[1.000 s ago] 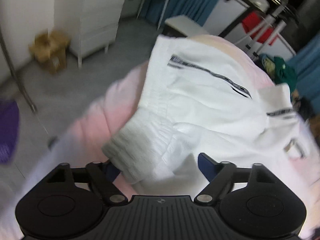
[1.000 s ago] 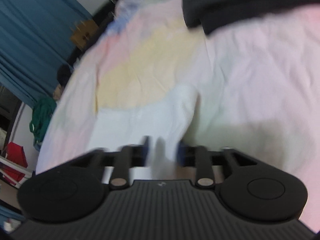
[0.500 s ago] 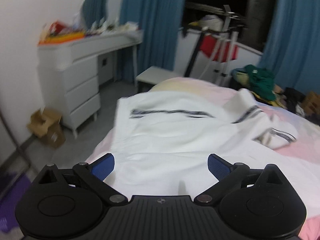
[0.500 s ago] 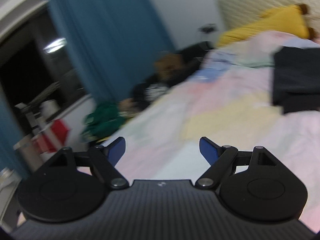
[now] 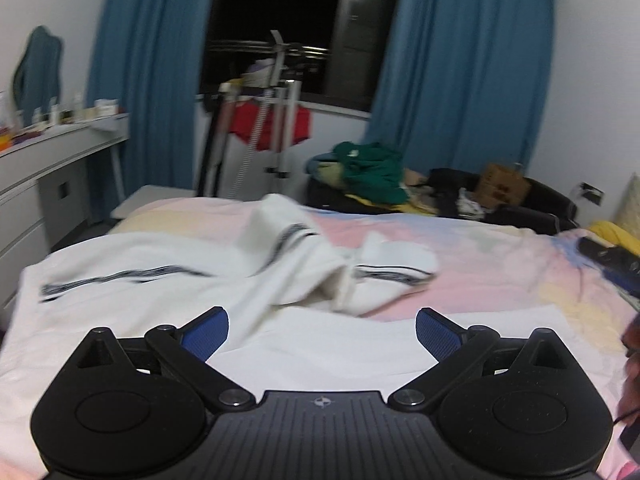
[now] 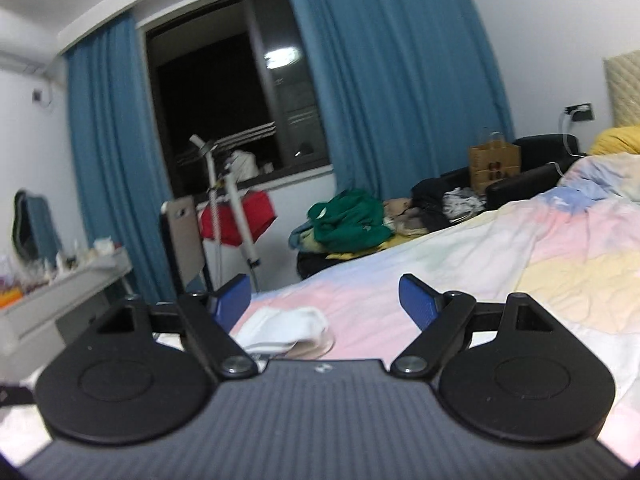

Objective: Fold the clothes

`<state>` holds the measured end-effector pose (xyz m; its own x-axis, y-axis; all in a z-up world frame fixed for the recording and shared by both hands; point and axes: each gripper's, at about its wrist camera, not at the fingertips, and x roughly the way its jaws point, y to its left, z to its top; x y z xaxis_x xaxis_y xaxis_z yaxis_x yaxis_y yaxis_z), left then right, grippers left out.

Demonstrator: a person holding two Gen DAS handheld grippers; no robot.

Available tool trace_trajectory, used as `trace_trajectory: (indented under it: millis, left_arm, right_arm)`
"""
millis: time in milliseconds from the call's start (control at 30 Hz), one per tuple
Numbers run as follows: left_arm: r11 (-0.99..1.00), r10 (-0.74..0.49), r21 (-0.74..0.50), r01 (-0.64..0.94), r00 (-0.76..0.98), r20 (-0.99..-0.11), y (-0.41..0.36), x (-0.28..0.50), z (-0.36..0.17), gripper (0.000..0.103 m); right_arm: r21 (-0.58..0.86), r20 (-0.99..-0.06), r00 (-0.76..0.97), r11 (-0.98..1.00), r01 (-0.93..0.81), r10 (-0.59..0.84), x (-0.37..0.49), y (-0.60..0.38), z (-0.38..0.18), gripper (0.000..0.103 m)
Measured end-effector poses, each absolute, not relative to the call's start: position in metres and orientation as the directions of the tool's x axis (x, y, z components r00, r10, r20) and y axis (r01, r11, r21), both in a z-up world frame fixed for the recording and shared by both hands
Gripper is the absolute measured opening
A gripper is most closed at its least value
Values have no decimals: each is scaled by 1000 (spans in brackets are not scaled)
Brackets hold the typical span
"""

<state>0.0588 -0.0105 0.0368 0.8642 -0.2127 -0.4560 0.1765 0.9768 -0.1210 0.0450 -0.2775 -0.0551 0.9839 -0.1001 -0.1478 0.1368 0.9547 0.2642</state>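
The left gripper (image 5: 322, 330) is seen at the bottom of the left wrist view with its blue pads spread wide and nothing caught between them. Beyond it, a white garment (image 5: 168, 280) with dark striped bands is spread loosely over the lower left and centre of the frame, one part rumpled into a raised fold near the middle. It lies on a bed (image 5: 500, 264) covered in pastel pink, yellow and blue patches. In the right wrist view the right gripper (image 6: 325, 300) is likewise held with its jaws wide apart and empty; only a small white bundle, probably an end of the same garment, is seen low in the gap between them, though blur makes this uncertain. Blue curtains (image 6: 384, 80) are seen framing a dark window (image 6: 224, 108) in the upper half of both views. A drying rack with a red cloth (image 5: 272, 124) is placed below the window, and a heap of green clothing (image 6: 348, 220) is piled near the centre. A white dresser (image 5: 36, 176) is seen at the left edge.
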Motion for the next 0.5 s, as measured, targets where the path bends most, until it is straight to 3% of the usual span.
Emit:
trace_trajectory:
  millis: [100, 267, 500]
  left_arm:
    - [973, -228, -82, 215, 852, -472, -33, 76, 26, 101]
    - [981, -130, 73, 179, 888, -442, -52, 91, 12, 101]
    - [992, -116, -4, 129, 881, -460, -34, 108, -16, 99]
  right_arm:
    - [260, -167, 984, 960, 104, -61, 52, -267, -57, 83]
    - [243, -201, 979, 966, 85, -36, 66, -252, -68, 83]
    - [228, -240, 971, 971, 67, -10, 90, -235, -88, 82]
